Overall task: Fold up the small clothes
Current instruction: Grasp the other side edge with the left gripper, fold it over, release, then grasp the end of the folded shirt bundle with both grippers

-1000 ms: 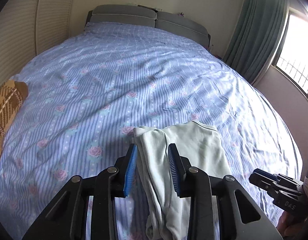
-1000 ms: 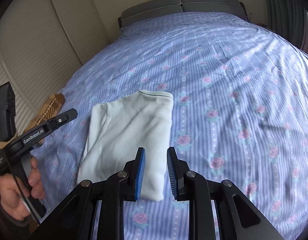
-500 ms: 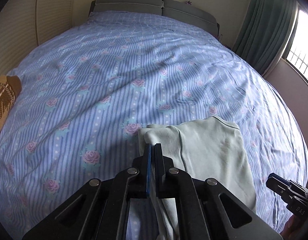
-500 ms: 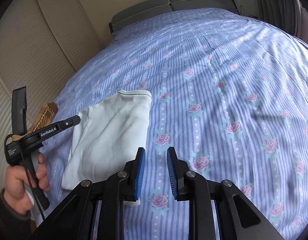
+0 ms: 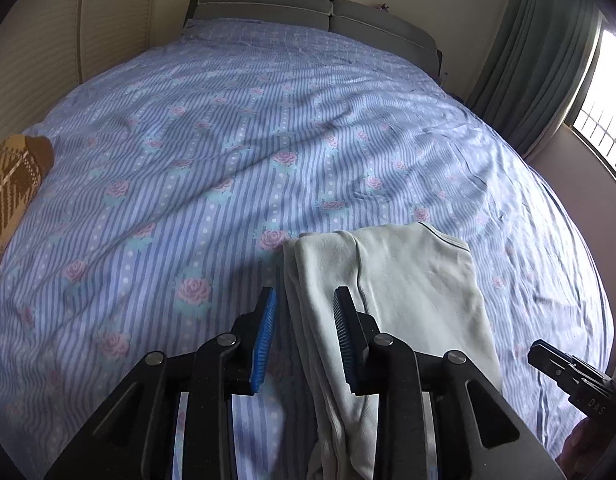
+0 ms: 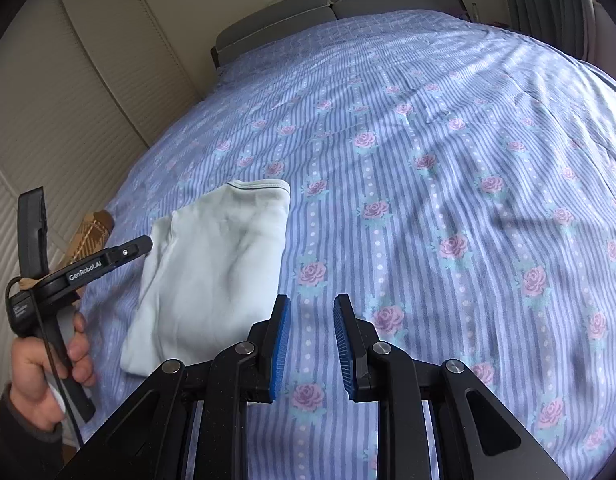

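A folded pale green garment [image 5: 408, 292] lies flat on the blue striped floral bedspread [image 5: 227, 168]. My left gripper [image 5: 303, 312] is open, its blue pads straddling the garment's left folded edge without gripping it. In the right wrist view the garment [image 6: 215, 272] lies to the left. My right gripper [image 6: 310, 316] is open and empty, over bare bedspread [image 6: 448, 200] just right of the garment's near corner. The left gripper [image 6: 139, 246] shows there from the side, held by a hand, at the garment's left edge.
A brown plaid cloth [image 5: 11, 188] lies at the bed's left edge, also in the right wrist view [image 6: 89, 232]. A grey headboard [image 5: 308, 12] stands at the far end. Slatted closet doors [image 6: 47, 120] run along the left; curtains [image 5: 548, 60] and a window are on the right.
My left gripper was open, shut on the garment's left edge half a second ago, and has opened again. My right gripper has drifted right, away from the garment.
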Demonstrator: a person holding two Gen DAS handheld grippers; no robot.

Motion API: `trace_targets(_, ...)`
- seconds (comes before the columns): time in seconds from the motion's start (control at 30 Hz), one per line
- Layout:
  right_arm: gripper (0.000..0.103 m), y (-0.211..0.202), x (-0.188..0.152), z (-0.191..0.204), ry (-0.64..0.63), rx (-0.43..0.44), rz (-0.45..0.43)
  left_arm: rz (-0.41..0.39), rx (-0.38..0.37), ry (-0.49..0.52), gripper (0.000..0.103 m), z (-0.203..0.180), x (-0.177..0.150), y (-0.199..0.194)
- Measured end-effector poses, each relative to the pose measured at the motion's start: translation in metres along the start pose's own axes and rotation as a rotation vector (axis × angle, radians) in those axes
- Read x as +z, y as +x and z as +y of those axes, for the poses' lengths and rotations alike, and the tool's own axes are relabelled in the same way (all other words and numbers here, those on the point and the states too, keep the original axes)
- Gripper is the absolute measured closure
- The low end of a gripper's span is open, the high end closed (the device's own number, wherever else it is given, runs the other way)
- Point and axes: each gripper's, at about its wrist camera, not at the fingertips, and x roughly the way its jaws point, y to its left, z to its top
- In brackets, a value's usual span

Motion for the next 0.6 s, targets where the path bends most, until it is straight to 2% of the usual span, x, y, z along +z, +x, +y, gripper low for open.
trace_targets(0.4,0.079,-0.022,-0.017,0.006,-0.003,0.017,0.009,0.029,-0.05,0.04,0.072,-0.029,-0.076,-0.054)
trace_targets(0.5,0.079,-0.026,-0.022,0.007,-0.001,0.014,0.015,0.038,-0.006,0.053,0.072,-0.028,-0.085,-0.05)
trace_targets(0.6,0.079,-0.028,-0.025,0.007,-0.005,0.009,0.015,0.059,0.041,0.022,0.075,-0.015,-0.09,-0.039)
